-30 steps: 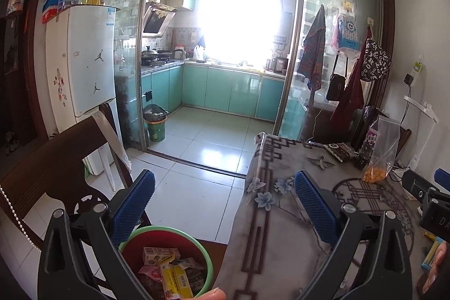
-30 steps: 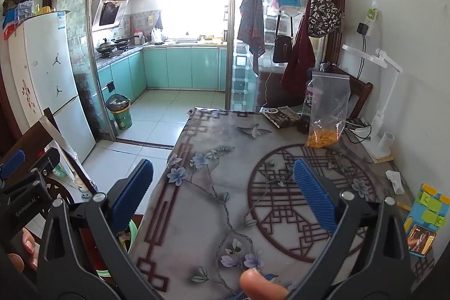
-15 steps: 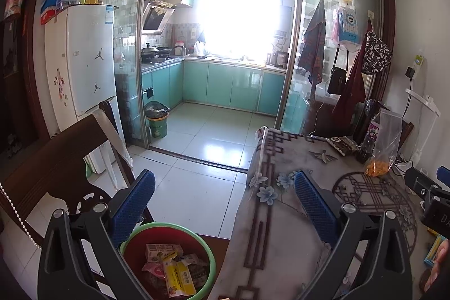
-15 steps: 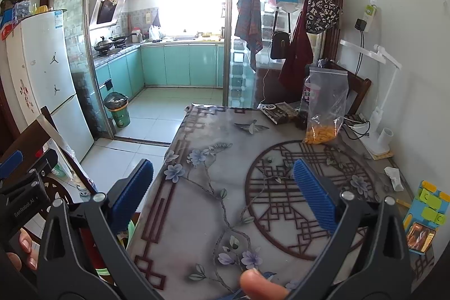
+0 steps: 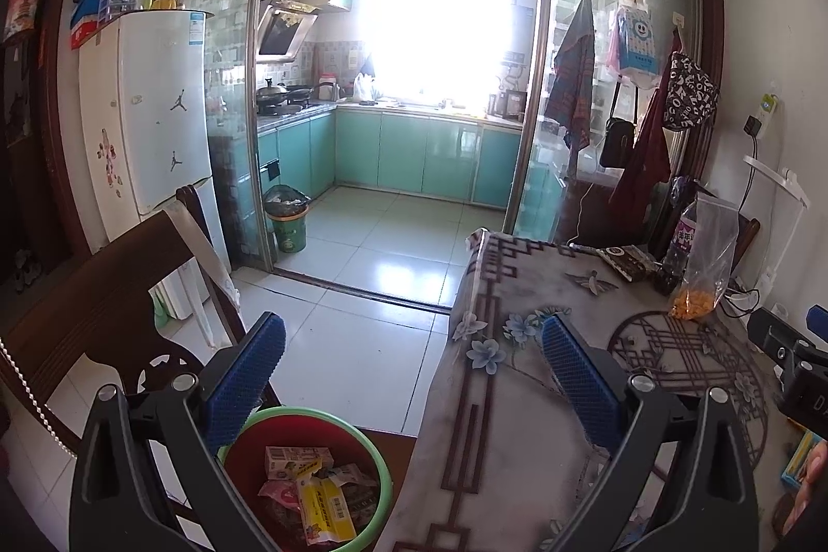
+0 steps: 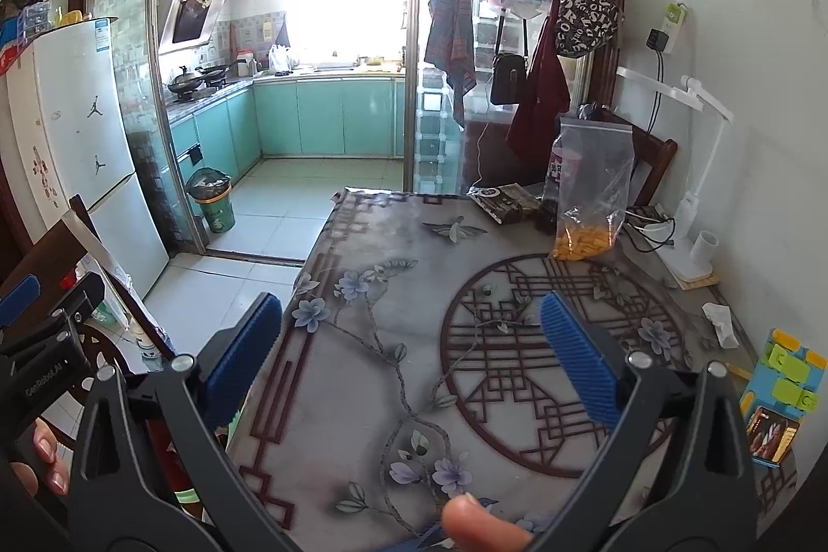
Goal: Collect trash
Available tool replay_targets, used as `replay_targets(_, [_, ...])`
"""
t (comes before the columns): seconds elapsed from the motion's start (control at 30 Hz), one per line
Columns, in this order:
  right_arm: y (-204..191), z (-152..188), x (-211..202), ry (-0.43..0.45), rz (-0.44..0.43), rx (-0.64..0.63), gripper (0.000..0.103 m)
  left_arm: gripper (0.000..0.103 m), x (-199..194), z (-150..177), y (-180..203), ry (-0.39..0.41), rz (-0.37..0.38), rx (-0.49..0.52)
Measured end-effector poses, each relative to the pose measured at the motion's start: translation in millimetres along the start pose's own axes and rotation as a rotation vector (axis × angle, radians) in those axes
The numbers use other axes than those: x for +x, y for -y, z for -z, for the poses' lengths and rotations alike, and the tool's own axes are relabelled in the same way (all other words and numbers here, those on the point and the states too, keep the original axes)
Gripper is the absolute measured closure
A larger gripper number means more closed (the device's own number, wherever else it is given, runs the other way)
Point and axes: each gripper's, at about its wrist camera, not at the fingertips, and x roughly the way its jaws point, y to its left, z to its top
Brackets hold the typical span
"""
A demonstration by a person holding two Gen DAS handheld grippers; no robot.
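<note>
A red bin with a green rim (image 5: 385,474) stands on the floor beside the table, holding several snack wrappers (image 5: 318,495). My left gripper (image 5: 409,371) hangs open and empty above the bin and the table's left edge. My right gripper (image 6: 411,347) is open and empty over the flower-patterned table (image 6: 414,293). A crumpled white tissue (image 6: 722,324) lies near the table's right edge. A dark wrapper (image 6: 504,203) and a clear bag of orange snacks (image 6: 590,205) sit at the far end. The left gripper's body (image 6: 46,345) shows at the left of the right wrist view.
A dark wooden chair (image 5: 98,309) stands left of the bin. A white fridge (image 5: 150,117) and sliding glass doors (image 5: 528,86) lead to a kitchen with a small green bin (image 5: 287,221). A white desk lamp (image 6: 693,169), cables and colourful packets (image 6: 781,397) line the table's right side.
Both grippers have drawn back and lifted slightly, so more of the bin and table shows. Both stayed open and empty.
</note>
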Motion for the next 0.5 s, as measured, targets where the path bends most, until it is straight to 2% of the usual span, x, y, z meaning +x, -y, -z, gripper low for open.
replay_targets(0.3, [16,0,4,-0.01,0.001,0.008,0.005,0.008,3,1,18,-0.012,0.002,0.003])
replay_targets(0.5, [40,0,13,-0.024,0.01,0.013,0.005,0.008,11,6,45,-0.037,0.028,0.016])
